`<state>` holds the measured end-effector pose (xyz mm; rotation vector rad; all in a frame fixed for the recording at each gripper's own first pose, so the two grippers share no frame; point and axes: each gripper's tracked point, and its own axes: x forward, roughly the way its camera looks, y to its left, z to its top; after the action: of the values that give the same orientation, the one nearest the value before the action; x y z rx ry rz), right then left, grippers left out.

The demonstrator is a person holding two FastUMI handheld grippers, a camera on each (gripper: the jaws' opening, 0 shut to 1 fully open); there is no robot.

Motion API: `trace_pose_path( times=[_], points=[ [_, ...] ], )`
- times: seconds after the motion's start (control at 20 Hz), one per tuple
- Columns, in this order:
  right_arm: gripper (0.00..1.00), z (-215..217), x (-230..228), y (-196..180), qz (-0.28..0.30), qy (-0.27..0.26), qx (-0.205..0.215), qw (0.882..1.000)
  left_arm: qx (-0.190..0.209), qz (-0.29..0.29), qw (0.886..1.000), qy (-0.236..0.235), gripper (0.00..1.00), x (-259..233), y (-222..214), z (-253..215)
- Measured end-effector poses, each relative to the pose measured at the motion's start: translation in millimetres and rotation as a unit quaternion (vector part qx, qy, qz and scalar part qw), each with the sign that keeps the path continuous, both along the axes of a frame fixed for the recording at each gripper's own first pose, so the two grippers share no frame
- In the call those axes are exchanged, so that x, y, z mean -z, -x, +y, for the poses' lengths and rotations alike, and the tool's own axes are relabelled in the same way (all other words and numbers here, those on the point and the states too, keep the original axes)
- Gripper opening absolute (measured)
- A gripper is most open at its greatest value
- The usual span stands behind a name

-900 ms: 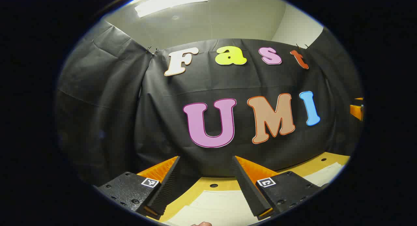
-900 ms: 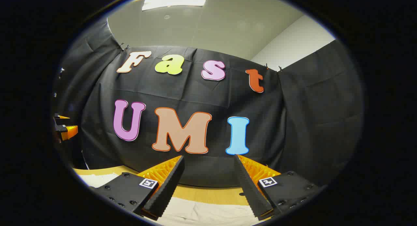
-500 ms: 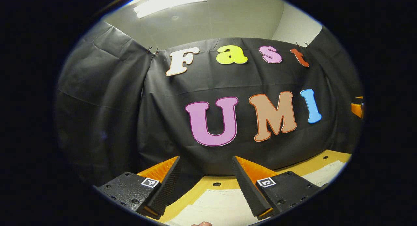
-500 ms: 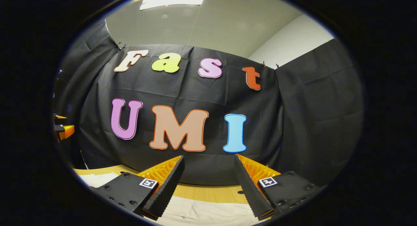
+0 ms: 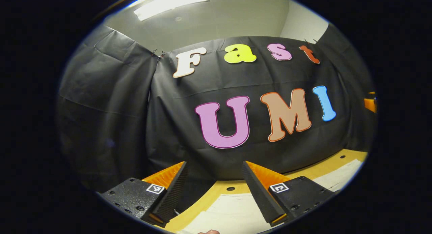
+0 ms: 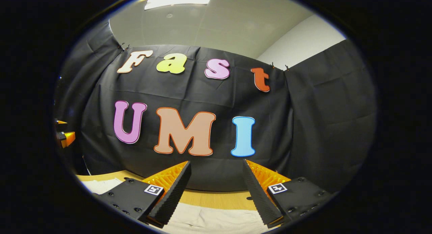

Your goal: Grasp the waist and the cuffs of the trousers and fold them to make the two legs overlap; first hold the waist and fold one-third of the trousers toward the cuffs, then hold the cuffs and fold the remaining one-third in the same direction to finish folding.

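Observation:
Pale cream trousers (image 5: 229, 210) lie flat on the yellow wooden table (image 5: 219, 189), below and ahead of my left gripper (image 5: 214, 165). It is open, held above the cloth and pointing at the booth wall, with nothing between its fingers. More of the cloth (image 5: 337, 176) stretches off to the right. In the right gripper view the trousers (image 6: 209, 218) lie under my right gripper (image 6: 216, 162), which is open and empty above them. Another strip of the cloth (image 6: 101, 185) shows at the left.
The black cloth wall stands close behind the table (image 6: 216, 197), whose top has small round holes. The right gripper (image 5: 370, 104) peeks in at the far right of the left gripper view, and the left gripper (image 6: 65, 138) at the far left of the right gripper view. A fingertip (image 5: 209, 232) shows at the bottom.
The left gripper has tipped down and turned a little, so more table and cloth show beneath it. The right gripper has dipped only slightly. Both stay open.

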<state>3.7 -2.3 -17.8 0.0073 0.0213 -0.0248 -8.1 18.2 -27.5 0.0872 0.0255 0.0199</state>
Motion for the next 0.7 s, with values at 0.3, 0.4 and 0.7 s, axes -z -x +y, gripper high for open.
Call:
trace_pose_path(
  times=[0.3, 0.4, 0.7],
  points=[
    [0.96, 6, 9, -3, 0.004, 0.007, -0.002, 1.000, 0.052, 0.036, 0.992, -0.105, 0.96, 47, 12, -6],
    [0.96, 7, 14, -3, 0.008, 0.004, -0.001, 1.000, 0.072, 0.051, 0.985, -0.149, 0.96, 65, 20, -3],
    [0.97, 1, 31, 3, 0.024, -0.001, 0.009, 1.000, 0.134, 0.129, 0.952, -0.245, 0.96, 149, 52, 5]
  ],
)
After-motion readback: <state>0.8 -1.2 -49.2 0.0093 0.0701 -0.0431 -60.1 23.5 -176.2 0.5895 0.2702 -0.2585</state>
